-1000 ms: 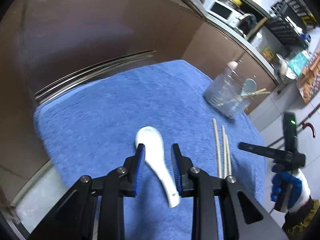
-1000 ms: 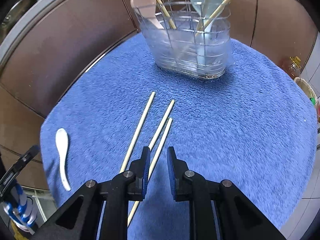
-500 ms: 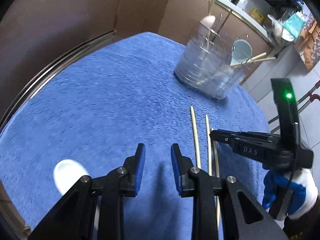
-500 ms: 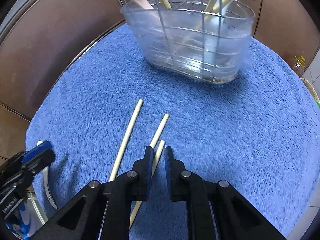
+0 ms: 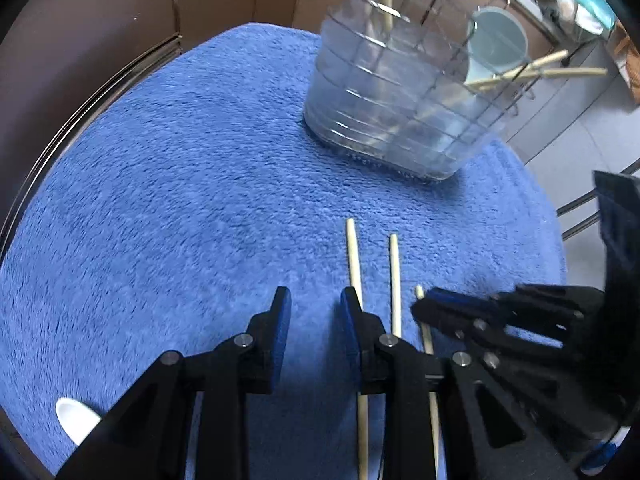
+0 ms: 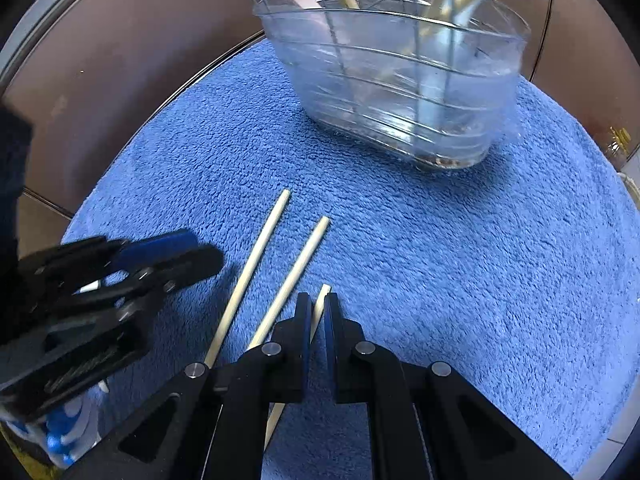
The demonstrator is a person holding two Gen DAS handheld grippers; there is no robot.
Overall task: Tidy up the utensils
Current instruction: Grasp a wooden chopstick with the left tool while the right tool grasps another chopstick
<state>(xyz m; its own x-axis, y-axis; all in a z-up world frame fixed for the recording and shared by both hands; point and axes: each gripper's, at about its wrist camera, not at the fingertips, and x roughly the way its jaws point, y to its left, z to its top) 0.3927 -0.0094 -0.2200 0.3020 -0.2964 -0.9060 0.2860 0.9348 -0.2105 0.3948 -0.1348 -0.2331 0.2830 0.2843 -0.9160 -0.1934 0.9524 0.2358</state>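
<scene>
Three pale wooden chopsticks lie side by side on the blue towel. My right gripper is closing on the tip end of the rightmost chopstick, and its pads pinch it. The middle chopstick and the left chopstick lie free. My left gripper hovers open with bare towel between its fingers; the left chopstick runs just past its right finger. A white ceramic spoon lies at the towel's near left edge. The clear utensil holder stands behind, holding spoons and chopsticks.
Brown cabinet fronts with a metal trim curve round the towel's far and left sides. A gloved hand holds the left gripper. Beyond the towel's right edge is grey floor. Bare towel lies between the chopsticks and the holder.
My left gripper has swung away from the white spoon, over to the chopsticks and nearer the holder. My right gripper has sunk a little and closed on the rightmost chopstick.
</scene>
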